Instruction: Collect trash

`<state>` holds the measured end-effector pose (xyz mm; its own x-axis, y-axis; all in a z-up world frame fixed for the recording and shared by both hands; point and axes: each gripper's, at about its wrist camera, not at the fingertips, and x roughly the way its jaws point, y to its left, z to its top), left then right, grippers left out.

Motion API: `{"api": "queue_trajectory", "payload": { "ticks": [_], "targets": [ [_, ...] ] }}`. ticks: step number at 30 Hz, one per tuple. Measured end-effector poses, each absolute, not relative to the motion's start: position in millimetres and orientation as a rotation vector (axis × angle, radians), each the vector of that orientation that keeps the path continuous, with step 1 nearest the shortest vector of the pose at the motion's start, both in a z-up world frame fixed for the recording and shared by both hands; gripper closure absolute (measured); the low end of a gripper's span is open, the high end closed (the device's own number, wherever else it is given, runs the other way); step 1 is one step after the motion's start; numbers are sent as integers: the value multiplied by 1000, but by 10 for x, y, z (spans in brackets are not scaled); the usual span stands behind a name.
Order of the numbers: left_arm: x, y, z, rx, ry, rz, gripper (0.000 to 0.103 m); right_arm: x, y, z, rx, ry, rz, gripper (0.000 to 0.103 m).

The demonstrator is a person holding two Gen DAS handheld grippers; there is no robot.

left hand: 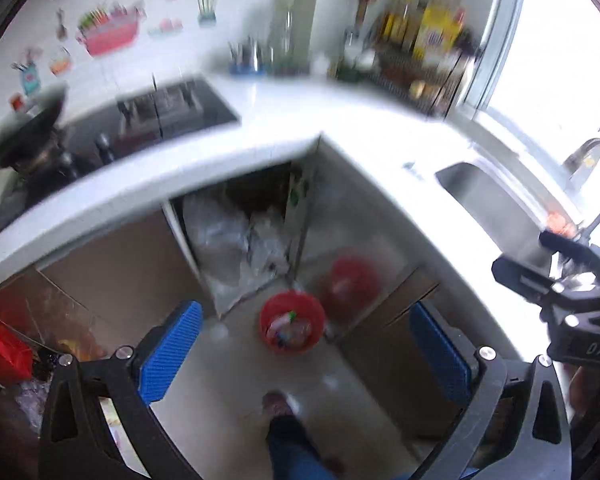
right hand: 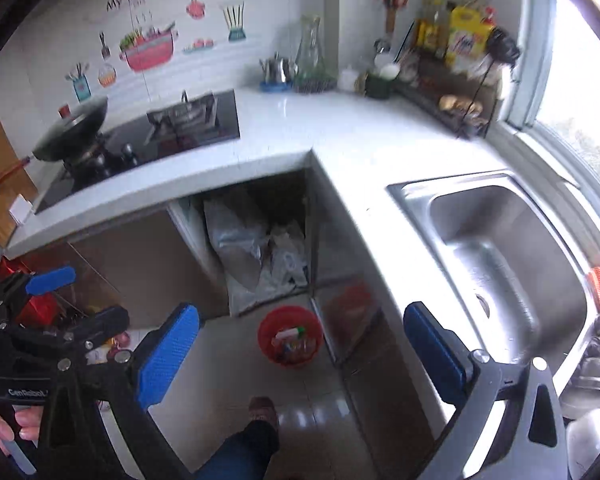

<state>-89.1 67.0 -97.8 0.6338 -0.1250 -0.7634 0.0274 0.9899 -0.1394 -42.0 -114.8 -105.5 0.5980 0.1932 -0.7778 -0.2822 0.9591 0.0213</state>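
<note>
Blue pads: your left gripper (left hand: 306, 354) has its two blue pads far apart, with nothing between them.
Right gripper: your right gripper (right hand: 300, 354) is wide apart too, and it holds nothing.
Other view of them: your right gripper shows at the right edge of the left picture, and your left gripper at the left edge of the right picture.
Your foot: your shoe (right hand: 263, 409) is on the shiny floor (right hand: 228, 364), just below the grippers in the picture.
Red bin: a small red bin (right hand: 290, 337) stands on the floor in the corner where the cabinets meet. It has trash (right hand: 290, 342) inside it.
Cupboard: behind the bin an open cupboard (right hand: 260, 240) under the tabletop is stuffed with plastic bags.
Tabletop: the white tabletop (right hand: 340, 136) bends round the corner above the bin.
Sink: a metal sink (right hand: 500, 248) sits in the tabletop on the right.
Stove: a black stove (right hand: 172, 128) with a pan (right hand: 70, 128) on it is on the left.
Far wall: bottles on a rack (right hand: 452, 100) stand by the window, and kitchen stickers (right hand: 148, 48) are on the wall.
</note>
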Motion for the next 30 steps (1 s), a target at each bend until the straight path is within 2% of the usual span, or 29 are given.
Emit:
{"api": "queue_trajectory", "payload": {
  "ticks": [6,13,19,30],
  "targets": [
    [-1605,435,-150,-28,699,-68,0,-1122,-1390,-355,-78,732,255,1],
    [-2034,390,308,-55,630,-78,0,-1488,-1493,-72,-70,678,244,1],
    [-2281,427,507,-84,593,-88,0,-1581,-1580,2,-56,637,222,1],
    [-2384,472,551,-54,594,-103,0,-1760,-1498,42,-28,616,196,1]
  ]
}}
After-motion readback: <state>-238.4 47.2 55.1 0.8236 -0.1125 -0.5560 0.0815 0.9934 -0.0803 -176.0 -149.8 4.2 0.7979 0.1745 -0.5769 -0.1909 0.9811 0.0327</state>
